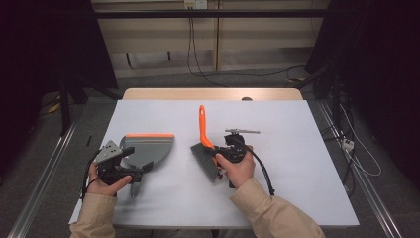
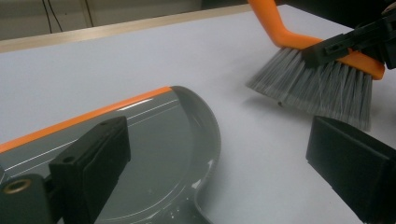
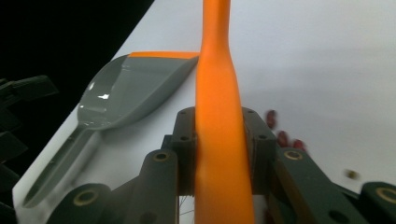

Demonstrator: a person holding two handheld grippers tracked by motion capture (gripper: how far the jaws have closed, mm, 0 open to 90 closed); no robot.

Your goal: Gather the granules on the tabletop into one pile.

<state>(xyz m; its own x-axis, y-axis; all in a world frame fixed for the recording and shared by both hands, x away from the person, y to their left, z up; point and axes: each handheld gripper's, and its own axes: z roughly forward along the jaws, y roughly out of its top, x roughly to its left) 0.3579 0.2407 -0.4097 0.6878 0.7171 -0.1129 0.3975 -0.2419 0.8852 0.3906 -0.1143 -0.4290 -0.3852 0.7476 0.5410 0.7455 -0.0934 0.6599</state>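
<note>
Your right tongs [image 1: 221,154] hold the brush [image 1: 204,148]; your left tongs [image 1: 130,161] stand wide over the dustpan [image 1: 148,148].

The right gripper view shows the jaws closed on the orange brush handle and small red bits [image 3: 282,137] on the table [image 1: 297,148]. From above, both your hands rest low on the table, with the bristles between them.

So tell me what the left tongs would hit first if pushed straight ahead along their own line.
Probably the grey dustpan, which lies just ahead under the open left tongs; the brush sits farther off to one side.
</note>
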